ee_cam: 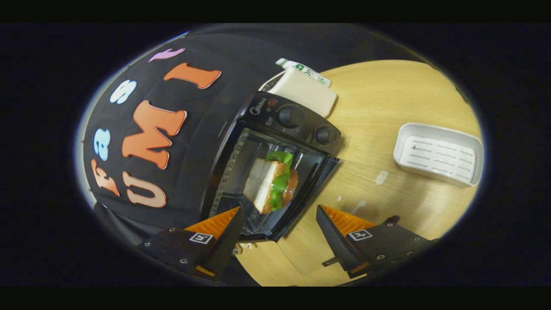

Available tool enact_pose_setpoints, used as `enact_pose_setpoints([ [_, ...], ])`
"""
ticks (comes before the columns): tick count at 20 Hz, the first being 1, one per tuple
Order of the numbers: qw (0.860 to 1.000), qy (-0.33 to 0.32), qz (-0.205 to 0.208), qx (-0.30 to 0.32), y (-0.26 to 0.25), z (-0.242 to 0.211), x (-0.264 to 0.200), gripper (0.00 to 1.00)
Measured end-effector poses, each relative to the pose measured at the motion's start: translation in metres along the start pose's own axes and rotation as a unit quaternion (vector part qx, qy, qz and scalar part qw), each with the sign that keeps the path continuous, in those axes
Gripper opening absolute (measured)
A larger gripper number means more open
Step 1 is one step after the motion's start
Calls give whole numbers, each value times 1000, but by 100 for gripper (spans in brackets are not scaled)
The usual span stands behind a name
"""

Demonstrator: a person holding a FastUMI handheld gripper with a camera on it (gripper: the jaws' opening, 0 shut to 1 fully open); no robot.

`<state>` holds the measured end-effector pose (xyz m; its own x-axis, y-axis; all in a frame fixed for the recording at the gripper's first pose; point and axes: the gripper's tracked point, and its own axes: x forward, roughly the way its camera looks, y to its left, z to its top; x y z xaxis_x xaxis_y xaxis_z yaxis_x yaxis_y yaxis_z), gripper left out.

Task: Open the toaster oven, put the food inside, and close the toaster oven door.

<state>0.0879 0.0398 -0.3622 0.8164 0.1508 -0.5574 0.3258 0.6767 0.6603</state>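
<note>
Sandwich [272, 183] is seen inside the open toaster oven [275, 163] on the counter [387, 107], gripper [280, 234] fingers apart and empty; door [310, 202] should be caught near its free edge and swung fully shut, clear of the tray [437, 153].

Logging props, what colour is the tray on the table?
White, the tray, clearest in the gripper view; the gripper is open.
</note>
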Motion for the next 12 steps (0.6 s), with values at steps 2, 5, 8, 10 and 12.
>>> enact_pose_setpoints([
  [2, 998, -2, -3, -64, -1, 1, -27, 98],
  [5, 983, -14, -31, -178, -12, 3, -59, 98],
  [8, 954, -14, -45, -298, -22, -4, -82, 98],
  [10, 936, 1, -52, -349, -33, -18, -89, 99],
  [12, 919, 16, -69, -388, -50, -30, -90, 98],
])
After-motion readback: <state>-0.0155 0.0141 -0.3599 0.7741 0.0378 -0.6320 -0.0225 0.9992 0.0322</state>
